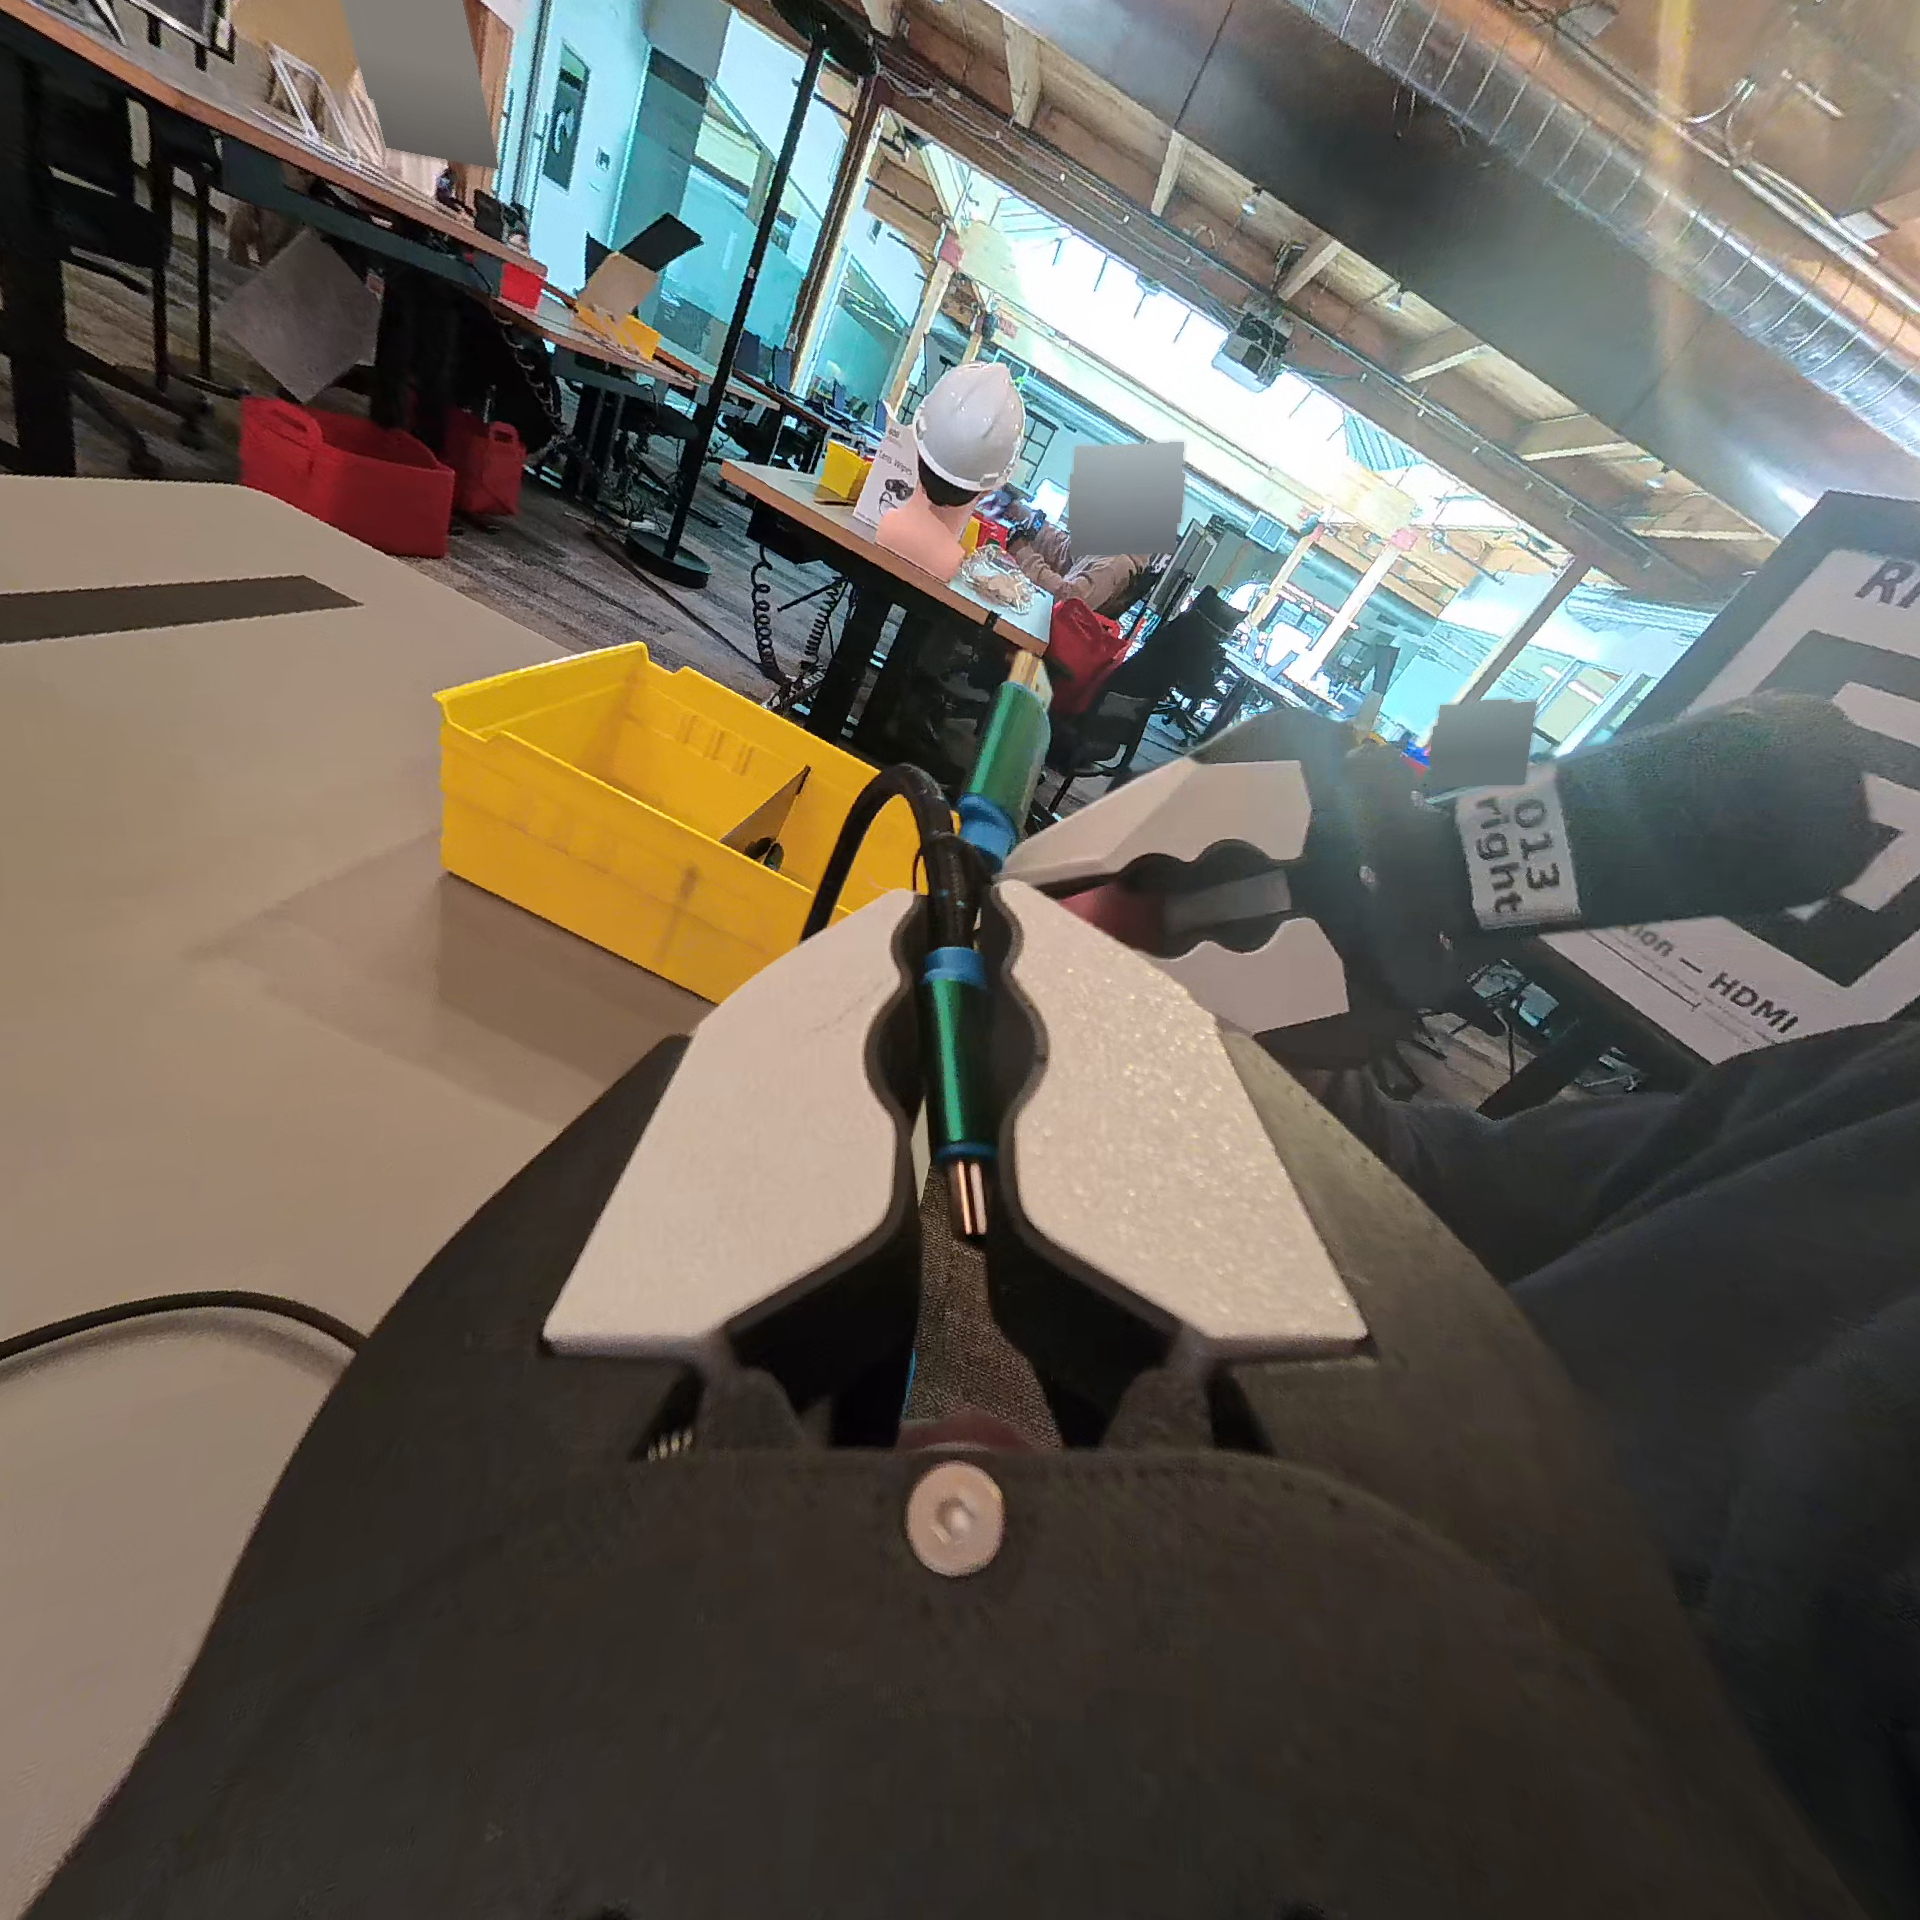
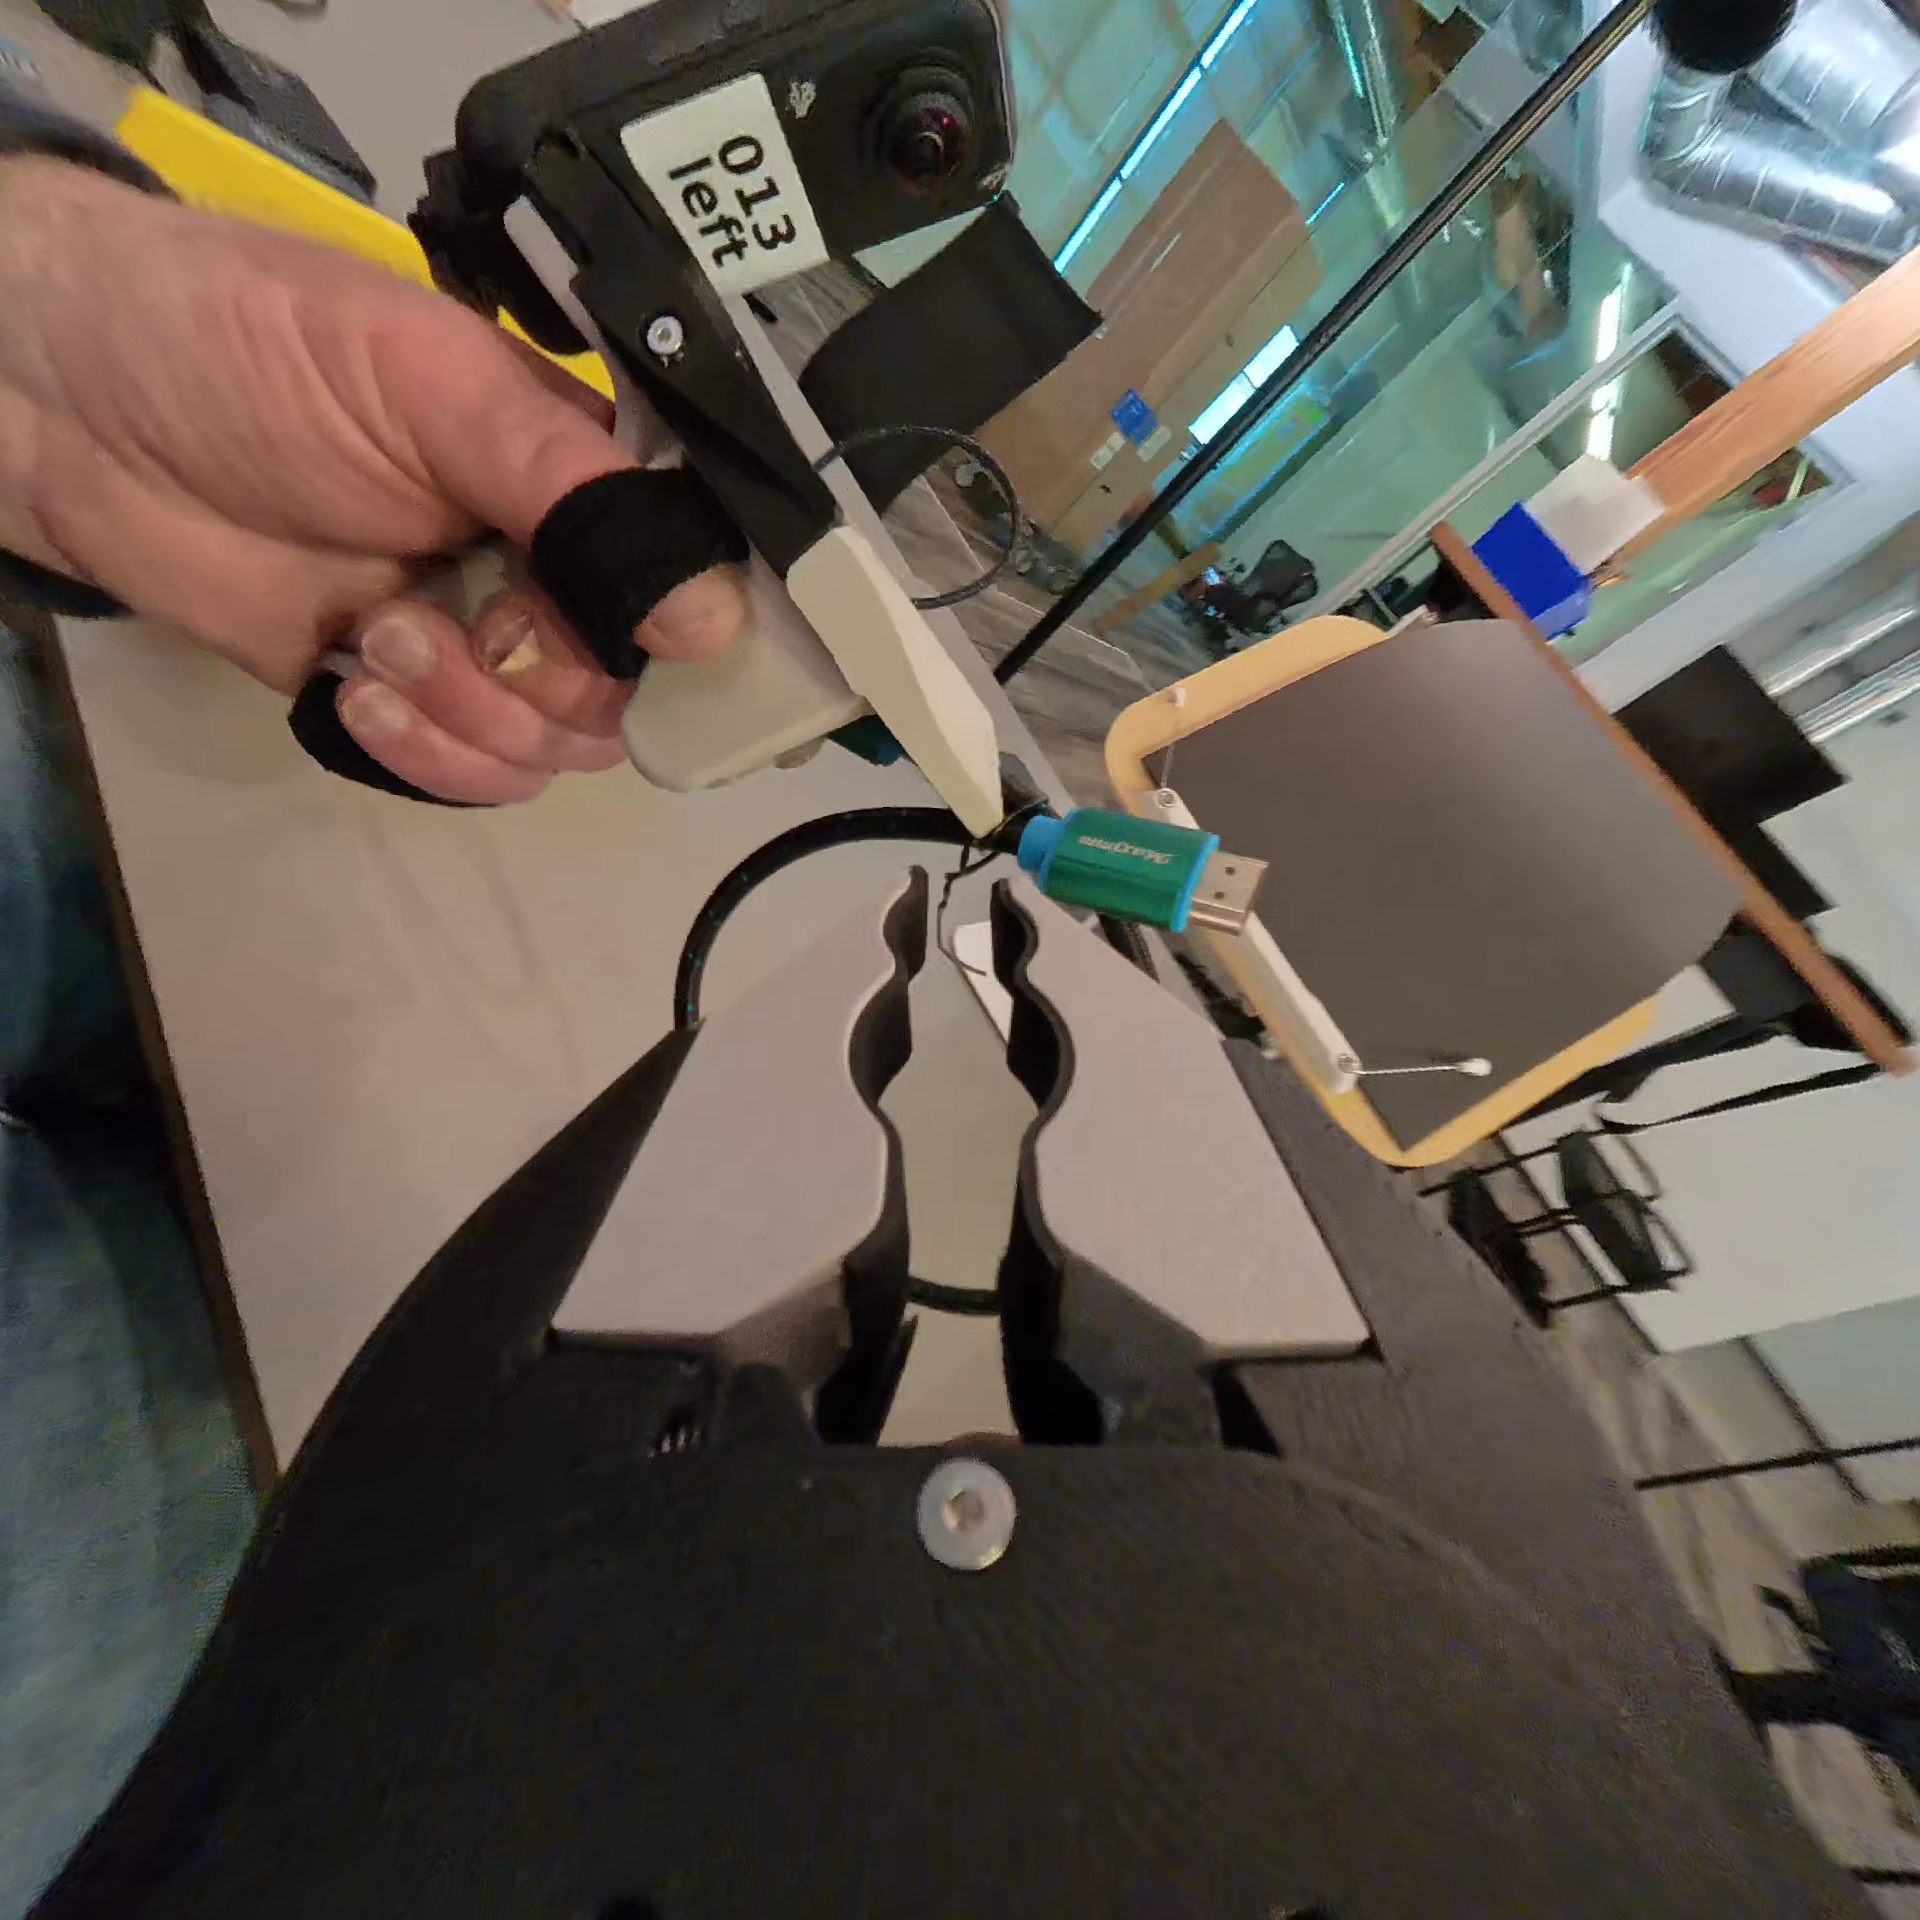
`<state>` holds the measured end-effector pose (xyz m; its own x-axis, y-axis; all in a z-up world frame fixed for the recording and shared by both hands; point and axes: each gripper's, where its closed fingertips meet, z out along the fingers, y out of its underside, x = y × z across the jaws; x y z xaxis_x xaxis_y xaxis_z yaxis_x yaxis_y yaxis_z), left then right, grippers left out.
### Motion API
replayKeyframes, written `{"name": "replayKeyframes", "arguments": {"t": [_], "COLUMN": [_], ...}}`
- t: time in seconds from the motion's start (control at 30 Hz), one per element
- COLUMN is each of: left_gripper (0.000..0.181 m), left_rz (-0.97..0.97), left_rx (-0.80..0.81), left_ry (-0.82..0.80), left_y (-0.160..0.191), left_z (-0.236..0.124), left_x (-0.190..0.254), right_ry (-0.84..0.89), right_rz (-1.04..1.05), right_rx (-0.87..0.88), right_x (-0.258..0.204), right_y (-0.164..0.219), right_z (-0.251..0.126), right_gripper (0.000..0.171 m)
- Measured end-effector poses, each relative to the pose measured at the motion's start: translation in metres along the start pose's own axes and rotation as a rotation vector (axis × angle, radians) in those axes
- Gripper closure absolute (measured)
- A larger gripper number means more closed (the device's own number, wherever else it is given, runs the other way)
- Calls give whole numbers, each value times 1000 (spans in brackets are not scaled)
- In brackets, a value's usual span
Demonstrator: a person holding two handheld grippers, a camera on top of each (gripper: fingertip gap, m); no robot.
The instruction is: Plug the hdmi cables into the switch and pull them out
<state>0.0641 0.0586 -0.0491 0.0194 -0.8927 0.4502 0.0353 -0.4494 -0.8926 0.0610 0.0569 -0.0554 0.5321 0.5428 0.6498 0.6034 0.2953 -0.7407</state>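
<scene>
Left gripper: jaws closed on the cable at their tips, just behind a green plug that lies in the channel between the fingers, its metal tip toward the camera. The right wrist view shows the same gripper pinching the cable right behind a second green plug, so both ends appear bundled at that one pinch.

Right gripper: jaws nearly closed with a narrow gap; a thin black tie or wire sits at the tips. Whether it is clamped cannot be told.

The switch is not seen in either view.

Relative to the left gripper, the second plug juts beyond the fingertips. Its long axis runs away from the hand, metal end outermost.

Handling, as a judgement: light; plug shell rigid and smooth; cable stiff and springy, likely to twist the plug. Take the shell on its flat faces, not the cable or metal tip.
</scene>
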Motion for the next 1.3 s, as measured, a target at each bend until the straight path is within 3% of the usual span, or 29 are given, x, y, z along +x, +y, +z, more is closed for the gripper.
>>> {"name": "replayKeyframes", "arguments": {"t": [0.2,0.47,0.63,0.83,1.0,1.1,1.3], "left_gripper": [173,173,173,173,173,173,173], "left_rz": [-5,34,67,48,57,54,56], "left_rx": [-4,-10,23,31,42,40,15], "left_ry": [6,-33,-102,-134,-141,-138,-132], "left_y": [4,3,-14,-14,-20,-21,-15], "left_z": [2,0,-16,-18,-22,-21,-17], "left_x": [2,-3,-24,-33,-34,-34,-32], "right_ry": [-31,-46,-54,-8,75,173,151], "right_rz": [92,168,332,333,403,430,584], "right_rx": [9,26,119,110,-19,-198,-540], "right_x": [-3,2,23,49,83,103,91], "right_y": [2,1,-3,-2,40,90,194], "right_z": [7,-3,-31,-68,-114,-143,-166], "right_gripper": [171,171,171,171,171,171,171]}}
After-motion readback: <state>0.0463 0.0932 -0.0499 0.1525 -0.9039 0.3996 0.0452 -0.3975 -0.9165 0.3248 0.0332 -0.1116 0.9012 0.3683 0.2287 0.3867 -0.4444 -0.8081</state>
